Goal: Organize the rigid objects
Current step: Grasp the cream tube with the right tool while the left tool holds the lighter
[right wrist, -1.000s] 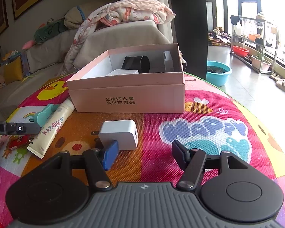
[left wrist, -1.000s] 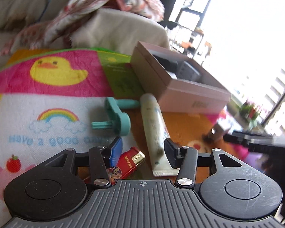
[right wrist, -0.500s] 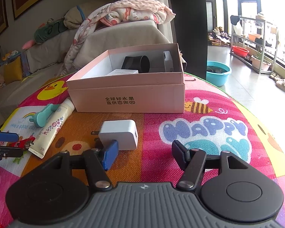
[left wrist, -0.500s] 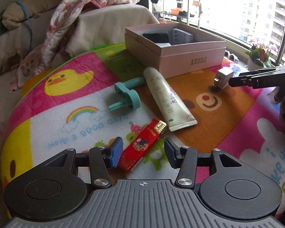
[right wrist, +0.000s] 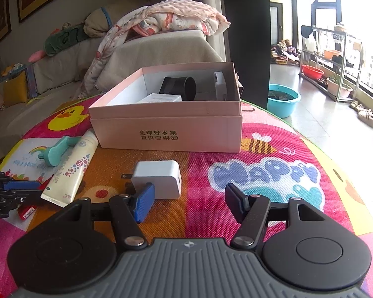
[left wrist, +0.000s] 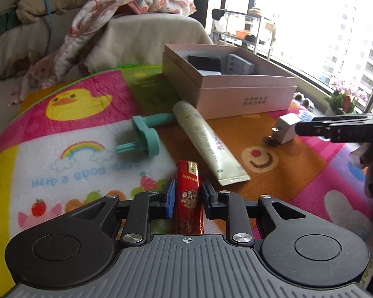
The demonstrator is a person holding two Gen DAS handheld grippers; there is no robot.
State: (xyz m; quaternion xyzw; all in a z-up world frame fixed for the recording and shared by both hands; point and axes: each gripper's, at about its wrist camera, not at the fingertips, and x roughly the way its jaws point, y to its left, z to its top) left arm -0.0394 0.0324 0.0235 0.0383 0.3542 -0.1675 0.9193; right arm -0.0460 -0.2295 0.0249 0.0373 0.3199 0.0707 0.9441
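left wrist view: my left gripper (left wrist: 187,200) is clamped on a red lighter (left wrist: 188,193) with a gold cap, on the surface beside the cream tube (left wrist: 206,144). my right gripper (right wrist: 189,198) stands half-wide, empty, behind the white charger (right wrist: 159,178).

A patterned blanket (right wrist: 161,22) drapes the sofa (right wrist: 161,47) behind the playmat (right wrist: 273,149).

Both wrist views sit low behind their claw, angled down across the table. Shared: pink box (left wrist: 236,84) (right wrist: 166,129), white charger (left wrist: 286,129) (right wrist: 159,178), ahead of each claw.
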